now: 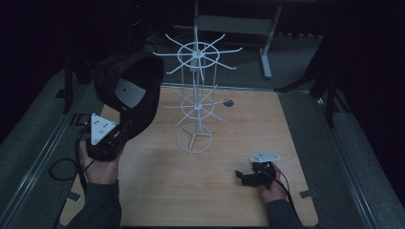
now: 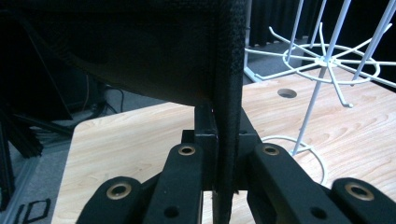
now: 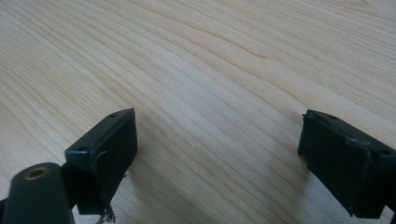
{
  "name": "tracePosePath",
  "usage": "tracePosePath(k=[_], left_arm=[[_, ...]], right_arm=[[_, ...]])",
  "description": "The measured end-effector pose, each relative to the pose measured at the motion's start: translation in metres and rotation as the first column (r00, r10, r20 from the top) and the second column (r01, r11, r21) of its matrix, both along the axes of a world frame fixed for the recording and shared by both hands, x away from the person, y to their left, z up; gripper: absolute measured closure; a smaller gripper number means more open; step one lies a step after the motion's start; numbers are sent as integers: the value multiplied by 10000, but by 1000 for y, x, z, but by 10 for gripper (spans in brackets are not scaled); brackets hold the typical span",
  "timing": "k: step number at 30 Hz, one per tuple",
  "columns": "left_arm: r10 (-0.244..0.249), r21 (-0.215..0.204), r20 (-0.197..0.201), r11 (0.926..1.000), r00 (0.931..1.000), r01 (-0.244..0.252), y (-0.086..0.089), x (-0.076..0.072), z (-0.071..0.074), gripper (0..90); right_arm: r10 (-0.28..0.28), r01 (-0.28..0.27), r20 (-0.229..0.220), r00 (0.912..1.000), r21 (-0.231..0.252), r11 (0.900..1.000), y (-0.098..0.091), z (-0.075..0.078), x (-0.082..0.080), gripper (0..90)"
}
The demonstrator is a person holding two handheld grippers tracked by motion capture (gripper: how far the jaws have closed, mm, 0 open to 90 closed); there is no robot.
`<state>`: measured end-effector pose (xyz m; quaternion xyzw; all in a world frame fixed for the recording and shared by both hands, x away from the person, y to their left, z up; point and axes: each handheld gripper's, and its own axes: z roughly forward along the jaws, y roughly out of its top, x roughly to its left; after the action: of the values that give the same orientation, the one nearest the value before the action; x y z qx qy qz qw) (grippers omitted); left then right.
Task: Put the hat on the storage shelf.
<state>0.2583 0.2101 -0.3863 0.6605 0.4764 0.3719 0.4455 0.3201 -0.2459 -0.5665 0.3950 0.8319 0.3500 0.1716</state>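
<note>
A black cap [image 1: 129,90] is grasped by its edge in the clenched left tool [image 2: 223,154] and is held up above this tool, beside the white wire rack [image 1: 195,95]. The right tool [image 3: 217,154] is kept released, with nothing between its jaws, low over the bench [image 1: 215,191].

My black cap [image 1: 131,90] hangs in the air left of the white rack [image 1: 196,95], its edge pinched, a grey label showing inside.
</note>
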Motion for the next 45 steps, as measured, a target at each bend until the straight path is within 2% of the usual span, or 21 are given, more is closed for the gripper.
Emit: tracePosePath(k=[24, 31, 37, 45], left_arm=[[108, 115, 381, 9999, 9992, -112, -9, 2, 7, 862], [92, 259, 459, 9996, 9989, -104, -12, 2, 8, 862], [175, 712, 665, 9972, 9976, -223, -19, 3, 8, 862], [141, 1010, 756, 9946, 9970, -217, -23, 4, 6, 862]], right_arm=[[1, -1, -5, 10000, 2, 10000, 0, 0, 0, 117], [1, -1, -2, 10000, 0, 10000, 0, 0, 0, 117], [1, -1, -6, 10000, 2, 10000, 0, 0, 0, 117], [0, 0, -7, 10000, 2, 10000, 0, 0, 0, 117]])
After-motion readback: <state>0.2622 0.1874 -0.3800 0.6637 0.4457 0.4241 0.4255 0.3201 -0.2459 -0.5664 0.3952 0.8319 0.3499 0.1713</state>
